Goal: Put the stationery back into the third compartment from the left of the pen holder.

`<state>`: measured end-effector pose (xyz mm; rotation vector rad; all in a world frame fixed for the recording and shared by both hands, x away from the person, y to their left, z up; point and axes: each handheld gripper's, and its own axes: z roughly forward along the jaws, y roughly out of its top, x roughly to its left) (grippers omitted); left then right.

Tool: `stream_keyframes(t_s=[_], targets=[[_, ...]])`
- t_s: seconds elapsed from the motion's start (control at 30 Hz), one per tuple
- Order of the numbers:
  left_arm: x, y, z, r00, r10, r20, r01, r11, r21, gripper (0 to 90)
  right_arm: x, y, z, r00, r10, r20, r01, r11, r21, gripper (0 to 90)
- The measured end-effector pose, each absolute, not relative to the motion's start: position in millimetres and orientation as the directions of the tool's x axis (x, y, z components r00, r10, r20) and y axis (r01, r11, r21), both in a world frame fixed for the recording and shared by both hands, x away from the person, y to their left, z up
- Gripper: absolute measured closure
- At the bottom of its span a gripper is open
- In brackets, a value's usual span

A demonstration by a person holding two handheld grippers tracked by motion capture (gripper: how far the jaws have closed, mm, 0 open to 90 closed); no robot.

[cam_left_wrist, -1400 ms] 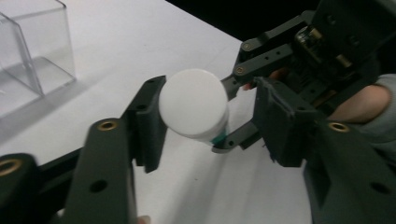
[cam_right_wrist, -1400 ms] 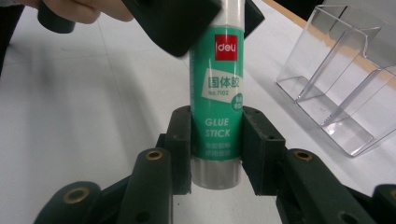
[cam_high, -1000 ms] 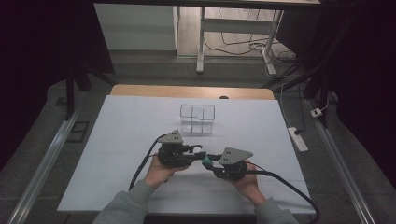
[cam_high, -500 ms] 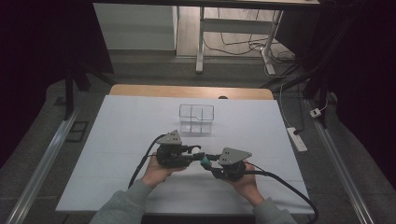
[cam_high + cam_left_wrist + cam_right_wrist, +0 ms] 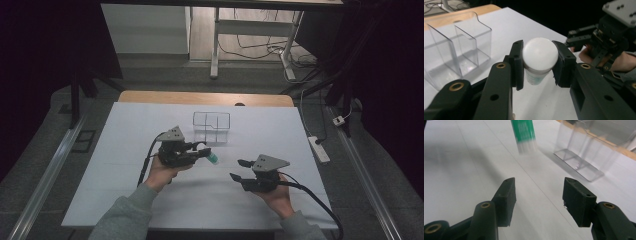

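The left gripper has the tube clamped by its white cap, jaws pressed on either side. In the high view the tube's green end sticks out past the jaws toward the right, so the long axis runs on along the gripper's own line, roughly level above the table. The right gripper is well apart from it now. Its jaws have just been opening, and in the right gripper view they stand wide with nothing between them, the green tube blurred up ahead.

The relation that matters is tube to organiser. The clear organiser sits just beyond the left gripper, farther up the table, its open compartments off to the left of the cap in the left gripper view. The left hand is the nearer one and bears the load. To my eye the tube needs tipping upright before it can drop into a compartment. The right hand rests low near the table edge, gripper aimed leftward.
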<state>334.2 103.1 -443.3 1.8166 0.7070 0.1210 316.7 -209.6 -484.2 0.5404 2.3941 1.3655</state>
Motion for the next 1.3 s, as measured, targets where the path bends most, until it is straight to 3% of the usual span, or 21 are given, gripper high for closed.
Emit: stream_keyframes(t_s=[0.3,0.7,1.3], targets=[[348.1,103.6,-426.6,0.814,0.528,-0.241,0.384,-0.178,0.906,64.1,314.4,-242.5,-485.9,-0.838,0.537,-0.099,0.198,0.468,0.861,41.3],[397.6,97.1,-407.3,0.781,0.58,-0.231,0.392,-0.168,0.904,64.0,314.9,-262.9,-489.4,-0.811,0.576,-0.1,0.226,0.467,0.855,38.7],[465.2,64.7,-418.4,0.74,0.643,-0.195,0.433,-0.234,0.87,64.0,316.7,-267.8,-495.9,-0.81,0.576,-0.107,0.242,0.495,0.834,37.7]])
